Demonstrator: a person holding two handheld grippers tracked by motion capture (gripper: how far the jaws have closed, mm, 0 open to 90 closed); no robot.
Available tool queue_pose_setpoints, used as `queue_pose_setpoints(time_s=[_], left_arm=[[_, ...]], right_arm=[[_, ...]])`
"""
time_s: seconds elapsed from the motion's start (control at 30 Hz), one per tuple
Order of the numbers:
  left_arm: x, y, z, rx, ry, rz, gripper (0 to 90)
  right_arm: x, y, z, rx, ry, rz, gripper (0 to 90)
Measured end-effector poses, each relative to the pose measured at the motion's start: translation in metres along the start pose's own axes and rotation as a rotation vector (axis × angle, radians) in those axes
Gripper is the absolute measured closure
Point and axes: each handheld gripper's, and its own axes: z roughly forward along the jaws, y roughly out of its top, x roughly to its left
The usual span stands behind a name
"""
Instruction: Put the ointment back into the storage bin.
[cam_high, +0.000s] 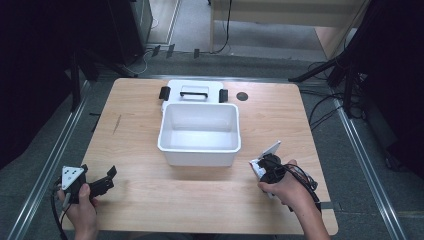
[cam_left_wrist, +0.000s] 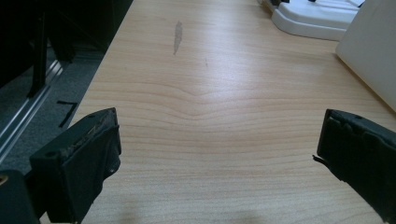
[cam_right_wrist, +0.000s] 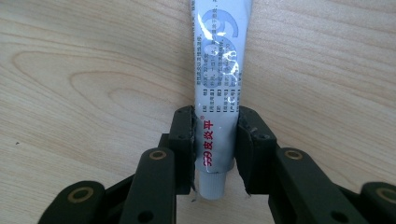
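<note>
The right tongs (cam_right_wrist: 215, 140) are pinching a small tube (cam_right_wrist: 218, 84) near its capped end. The tube is white and silvery, with a blue swirl printed toward its flat end, rows of fine dark print along the body and a line of red characters just above the white cap. In the right gripper view the pads press against both sides of it and the wooden surface (cam_right_wrist: 84, 70) lies behind. From the high view the tube (cam_high: 267, 151) sits in the right tongs (cam_high: 261, 167) near the front right corner of the surface (cam_high: 150, 200), its flat end pointing up and away from the person's hand (cam_high: 285, 187).

The left tongs (cam_left_wrist: 215, 149) are spread wide with nothing between them, held at the front left corner of the surface; the high view shows them (cam_high: 107, 179) in the person's other hand (cam_high: 82, 202).

Counting: one tube, one white bin (cam_high: 199, 134) sitting open in the middle of the surface, and one white lid (cam_high: 192, 92) with a black handle and two black clips, lying just behind the bin toward the far edge. A small dark round spot (cam_high: 242, 96) marks the surface beside the lid.
</note>
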Motion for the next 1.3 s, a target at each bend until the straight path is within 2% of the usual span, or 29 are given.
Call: queue_pose_setpoints(time_s=[0.1, 0.23, 0.5, 0.6, 0.63, 0.73, 0.87, 1.07, 1.3], left_arm=[[0.0, 0.0, 0.0, 0.005, 0.016, -0.002, 5.4], [-0.001, 0.0, 0.0, 0.008, 0.022, 0.0, 6.4], [0.0, 0.0, 0.0, -0.001, 0.015, -0.01, 6.4], [0.0, 0.0, -0.001, -0.031, 0.007, -0.021, 5.4], [0.001, -0.001, -0.001, -0.03, -0.004, -0.024, 0.6], [0.002, 0.0, -0.001, -0.03, -0.005, -0.032, 0.0], [0.0, 0.0, 0.0, -0.017, -0.001, -0.017, 0.0], [0.0, 0.0, 0.001, -0.01, 0.005, -0.016, 0.0], [0.0, 0.0, 0.001, -0.008, 0.004, -0.018, 0.0]], right_arm=[[0.002, 0.0, 0.002, 0.002, -0.022, -0.028, 71.1], [0.004, 0.001, 0.002, 0.007, -0.03, -0.066, 71.0], [0.004, 0.003, 0.002, 0.024, -0.033, -0.081, 71.6], [0.004, 0.003, 0.002, 0.027, -0.033, -0.053, 71.8], [0.004, 0.003, 0.002, 0.028, -0.031, -0.049, 71.9], [0.003, 0.003, 0.001, 0.027, -0.023, -0.042, 72.0], [-0.004, 0.003, -0.001, 0.014, -0.013, -0.021, 72.0], [-0.014, 0.003, -0.013, 0.002, 0.0, 0.007, 72.0], [-0.022, 0.011, -0.035, -0.04, 0.012, 0.023, 72.0]])
